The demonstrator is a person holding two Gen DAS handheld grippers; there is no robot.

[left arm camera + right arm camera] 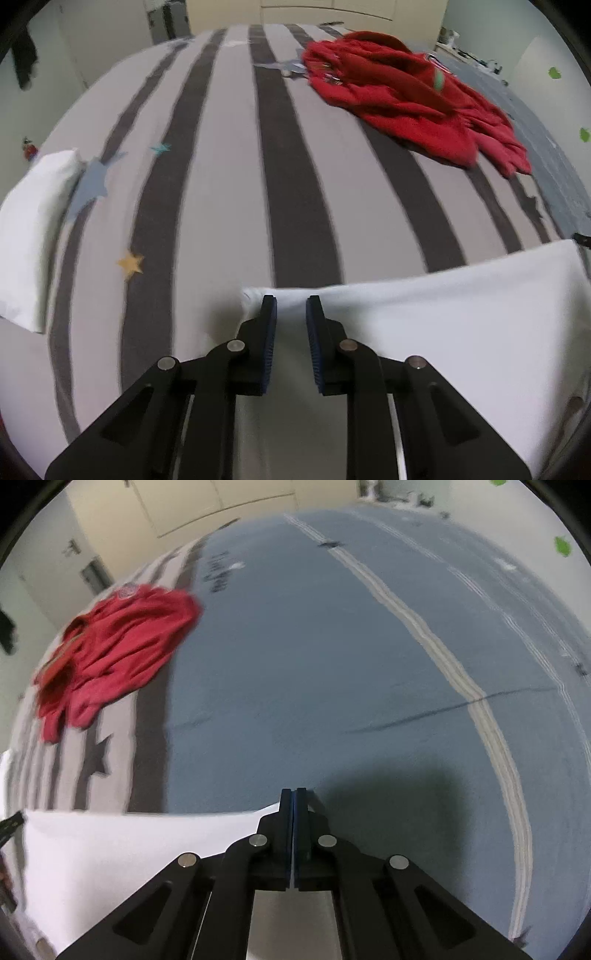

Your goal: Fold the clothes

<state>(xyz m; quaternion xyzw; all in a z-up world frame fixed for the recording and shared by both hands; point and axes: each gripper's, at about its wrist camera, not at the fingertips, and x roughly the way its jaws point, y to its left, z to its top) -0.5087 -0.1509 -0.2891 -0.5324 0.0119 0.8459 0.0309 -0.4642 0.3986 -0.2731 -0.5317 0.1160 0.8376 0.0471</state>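
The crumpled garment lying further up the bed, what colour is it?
The crumpled garment is red, clearest in the left wrist view, lying on the grey striped bedspread.

No text is showing clearly enough to be read in either view. Dark lettering is lying on the blue-grey bedspread (pixel 332 664) near its far edge at (pixel 218 578) in the right wrist view, but blur is making the letters illegible. A round pale emblem (pixel 127 590) is sitting on the red garment (pixel 122 646), and its markings are too small and smeared to make out. In the left wrist view, the same red garment (pixel 399 96) is showing small light marks near its far side, also unreadable.
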